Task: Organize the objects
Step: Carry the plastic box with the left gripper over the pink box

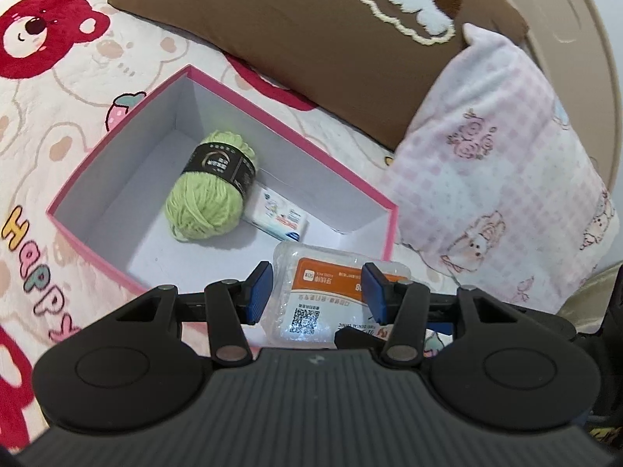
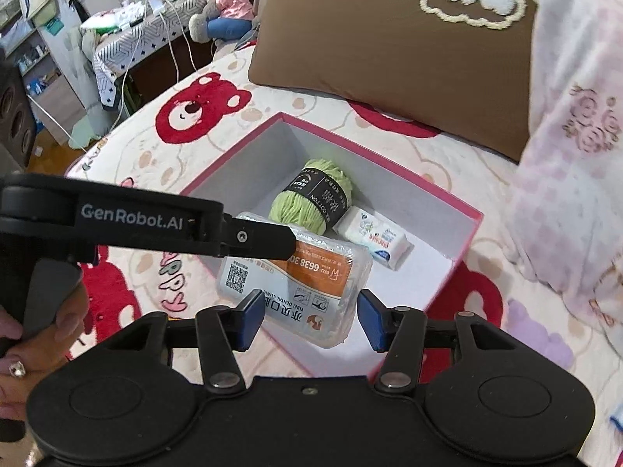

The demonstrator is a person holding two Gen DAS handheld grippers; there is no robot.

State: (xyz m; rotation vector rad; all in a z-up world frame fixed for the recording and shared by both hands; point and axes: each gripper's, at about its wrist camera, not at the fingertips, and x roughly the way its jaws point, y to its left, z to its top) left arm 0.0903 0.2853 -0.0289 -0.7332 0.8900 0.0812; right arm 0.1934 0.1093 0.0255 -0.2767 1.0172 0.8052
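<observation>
Plastic case (image 1: pixel 335 295), clear with an orange and white label, sits between the blue fingers (image 1: pixel 260 295) of the left gripper (image 1: pixel 317 292), which close on its two sides and hold it above the near end of the pink box (image 1: pixel 272 113). In the right wrist view the same case (image 2: pixel 296 288) hangs tilted over the box's near edge, with the left gripper's black arm (image 2: pixel 155 225) reaching in from the left across its top. The right gripper (image 2: pixel 307 317) stands just behind the case: its fingers (image 2: pixel 249 317) are partly apart, with the case's lower corner between them, and I cannot tell whether they press on it. A hand (image 2: pixel 23 350) grips the left tool's handle at the lower left.

Inside the box, on its white floor, a green skein of yarn (image 1: pixel 210 190) with a black band lies toward the middle, and a small white packet (image 1: pixel 278 218) lies just beside it, nearer the right wall. The box rests on a bed cover (image 1: pixel 46 136) printed with red bears. Behind the box lies a brown pillow (image 1: pixel 272 39), and to the right a pink checked pillow (image 1: pixel 506 175)
</observation>
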